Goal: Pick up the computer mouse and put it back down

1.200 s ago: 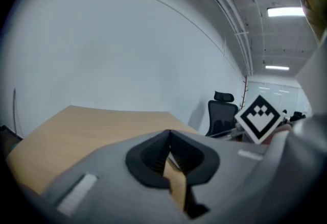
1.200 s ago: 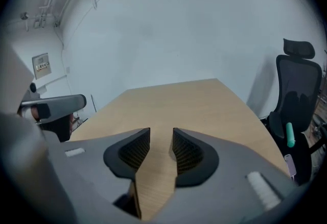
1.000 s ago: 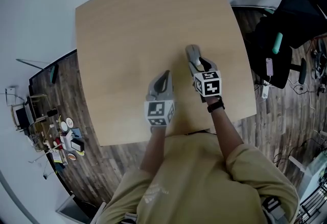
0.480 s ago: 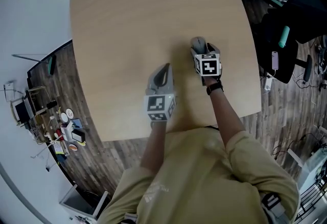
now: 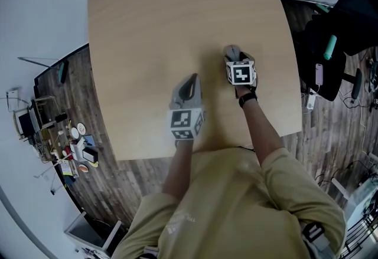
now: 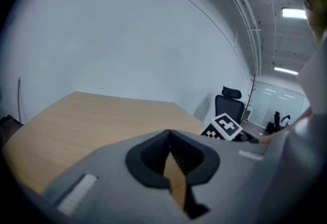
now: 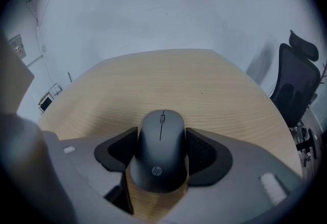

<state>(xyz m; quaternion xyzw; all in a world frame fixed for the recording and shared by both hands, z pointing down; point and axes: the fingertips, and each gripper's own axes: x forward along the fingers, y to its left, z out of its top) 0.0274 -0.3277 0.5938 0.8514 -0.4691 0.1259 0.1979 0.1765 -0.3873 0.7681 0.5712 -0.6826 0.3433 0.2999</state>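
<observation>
Right gripper (image 5: 233, 52) fingers, just eased inward, stand apart astride mouse (image 7: 159, 149) on desk (image 5: 147, 33); left gripper (image 5: 189, 79) fingers together.

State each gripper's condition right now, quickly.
Left gripper: shut, empty.
Right gripper: open, jaws just been opening; computer mouse sits between them, unclamped.

You're working under bright, even overhead light; the long white ceiling light strips (image 6: 294, 13) blow out to pure white in the left gripper view. The pale square wooden worktop (image 5: 159, 33) reads matte and evenly lit, with faint soft shadows. Both gripper views bulge strongly and fade to black at the corners, and close up the grey plastic left tool (image 6: 169, 136) looks soft, out of focus
</observation>
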